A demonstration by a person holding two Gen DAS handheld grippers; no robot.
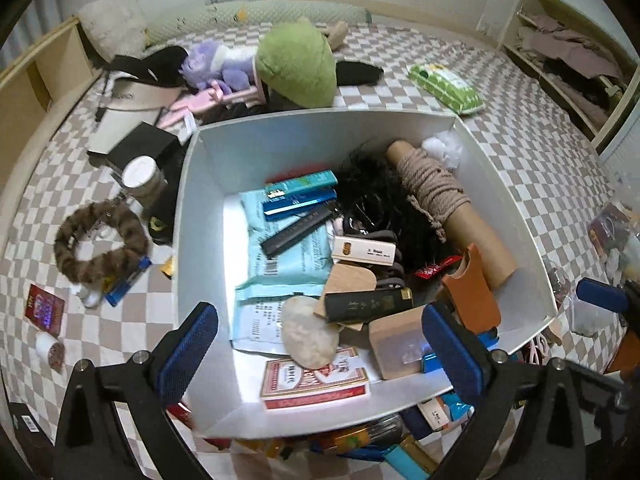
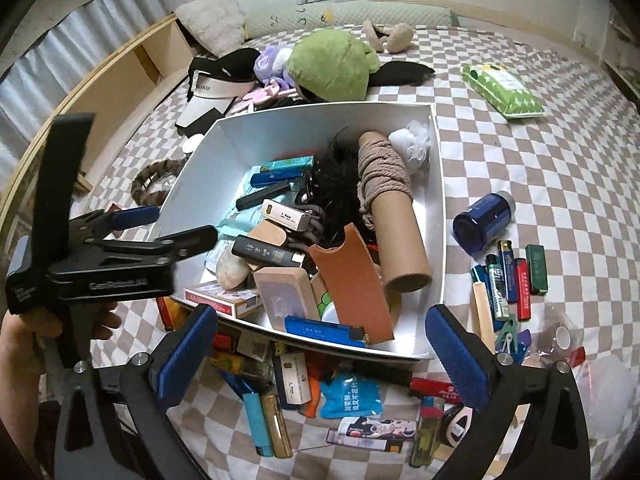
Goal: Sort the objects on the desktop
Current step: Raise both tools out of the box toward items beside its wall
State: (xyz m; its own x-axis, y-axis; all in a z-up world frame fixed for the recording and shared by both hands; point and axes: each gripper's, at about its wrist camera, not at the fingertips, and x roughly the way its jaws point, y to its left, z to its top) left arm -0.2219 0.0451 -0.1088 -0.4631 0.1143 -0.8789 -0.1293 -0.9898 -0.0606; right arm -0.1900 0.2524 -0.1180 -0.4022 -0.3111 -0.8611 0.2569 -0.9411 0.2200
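A white box sits on the checkered bed, filled with a rope-wrapped cardboard tube, lighters, a card pack, a tan leather sleeve and packets. My left gripper is open and empty over the box's near edge; it also shows in the right wrist view at the box's left side. My right gripper is open and empty above loose lighters and packets in front of the box. One right fingertip shows in the left wrist view.
A row of lighters and a blue jar lie right of the box. Behind it are a green plush, caps, a green wipes pack. A furry ring and small items lie left. Wooden shelving edges the bed.
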